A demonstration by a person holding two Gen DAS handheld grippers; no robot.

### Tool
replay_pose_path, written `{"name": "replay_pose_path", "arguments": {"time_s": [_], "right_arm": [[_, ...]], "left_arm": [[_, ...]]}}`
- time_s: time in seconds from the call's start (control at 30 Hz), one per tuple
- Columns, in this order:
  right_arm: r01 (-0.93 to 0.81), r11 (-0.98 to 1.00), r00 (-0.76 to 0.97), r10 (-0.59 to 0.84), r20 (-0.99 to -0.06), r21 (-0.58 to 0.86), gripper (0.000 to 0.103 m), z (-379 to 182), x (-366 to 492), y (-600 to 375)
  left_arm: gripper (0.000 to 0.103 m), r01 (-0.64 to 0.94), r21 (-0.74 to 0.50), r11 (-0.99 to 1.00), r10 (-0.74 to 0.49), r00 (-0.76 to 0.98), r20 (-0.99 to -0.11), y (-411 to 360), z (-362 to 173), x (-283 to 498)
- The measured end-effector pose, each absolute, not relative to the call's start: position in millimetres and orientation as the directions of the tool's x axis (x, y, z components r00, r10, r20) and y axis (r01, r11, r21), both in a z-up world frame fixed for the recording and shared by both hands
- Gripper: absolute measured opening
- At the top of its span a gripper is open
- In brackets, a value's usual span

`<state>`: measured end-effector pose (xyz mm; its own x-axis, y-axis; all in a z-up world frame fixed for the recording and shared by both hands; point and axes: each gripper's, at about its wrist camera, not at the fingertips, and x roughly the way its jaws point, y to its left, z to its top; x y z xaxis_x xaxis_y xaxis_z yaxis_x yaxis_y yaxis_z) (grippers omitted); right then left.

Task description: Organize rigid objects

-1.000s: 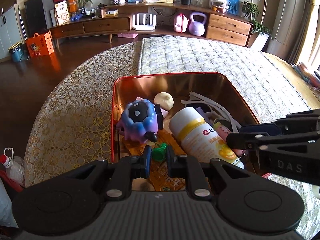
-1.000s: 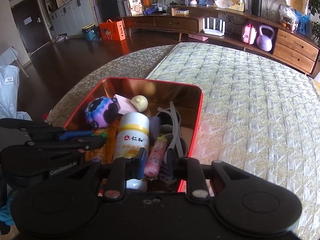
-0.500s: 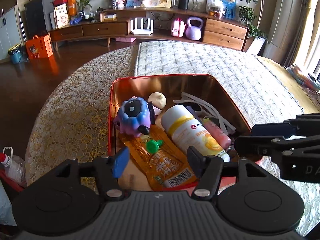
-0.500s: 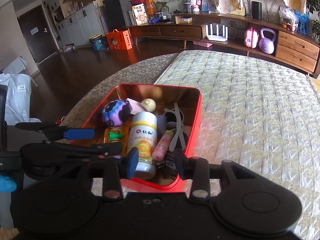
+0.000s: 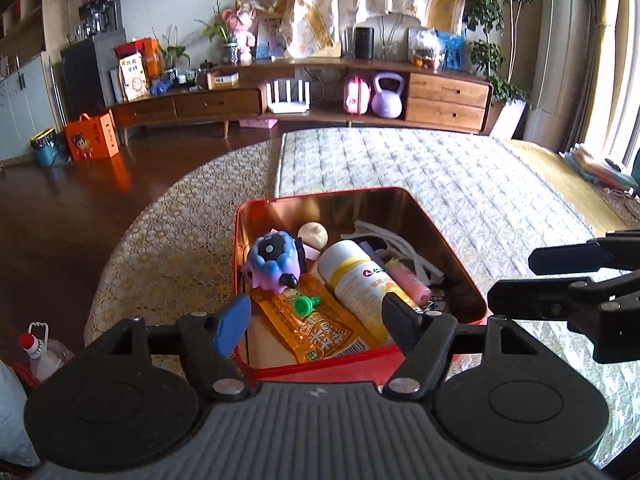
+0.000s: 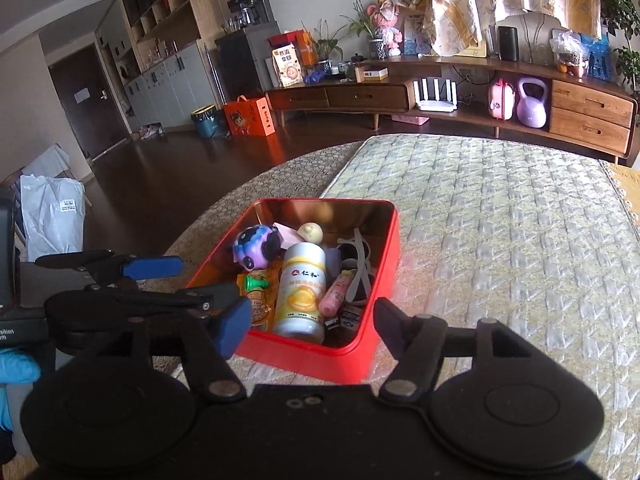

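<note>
A red tin box (image 6: 362, 354) sits on a quilted mattress (image 6: 512, 232), near the mattress's left edge, where a lace-patterned cover (image 5: 168, 248) curves down toward the dark wood floor (image 6: 168, 176). To the right of the tin and beyond it the mattress lies open and flat, as far as a low wooden cabinet (image 6: 440, 92) along the far wall.

Inside the tin, a purple and blue toy (image 5: 274, 262) rests at the left wall, with a cream ball (image 5: 313, 233) behind it. An orange drink pouch with a green cap (image 5: 316, 326) lies at the tin's near left. A white and yellow bottle (image 6: 301, 292) lies on its side in the middle, a slim pink tube (image 6: 337, 293) just right of it, and white straps (image 5: 394, 240) lie toward the tin's right wall.

The left claw (image 5: 316, 322) hangs over the tin's near rim, jaws spread and just opened wider, nothing between them. The right claw (image 6: 310, 326) hangs just before the tin's near wall, jaws likewise spread, just opened wider and empty.

Dark items under the straps are too shadowed to identify. The small packets at the tin's near right corner are also unclear. A blue-gloved hand (image 6: 16, 364) is cut off at the frame's left edge.
</note>
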<state>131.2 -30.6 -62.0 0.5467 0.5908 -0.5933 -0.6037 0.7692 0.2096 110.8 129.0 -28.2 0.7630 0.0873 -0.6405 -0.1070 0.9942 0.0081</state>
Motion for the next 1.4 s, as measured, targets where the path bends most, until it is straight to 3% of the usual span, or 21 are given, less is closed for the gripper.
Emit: {"name": "replay_pose_path", "arguments": {"time_s": [0.43,0.73,1.4], "right_arm": [[-0.624,0.764,0.613,0.609,-0.504,0.165,0.102,-51.5,95.9,-58.4],[-0.63,0.768,0.648,0.603,-0.466,0.116,0.103,-51.2,76.2,-63.3],[-0.587,0.793,0.681,0.593,-0.431,0.163,0.103,-52.7,66.1,-77.9]], "left_arm": [[0.085,-0.114,-0.046,0.992,0.062,0.788,-0.613,125.8,-12.2,83.9],[0.102,-0.102,-0.07,0.992,0.042,0.811,-0.583,121.0,-8.0,72.4],[0.103,-0.134,-0.061,0.989,0.073,0.806,-0.587,109.8,-9.8,51.4]]}}
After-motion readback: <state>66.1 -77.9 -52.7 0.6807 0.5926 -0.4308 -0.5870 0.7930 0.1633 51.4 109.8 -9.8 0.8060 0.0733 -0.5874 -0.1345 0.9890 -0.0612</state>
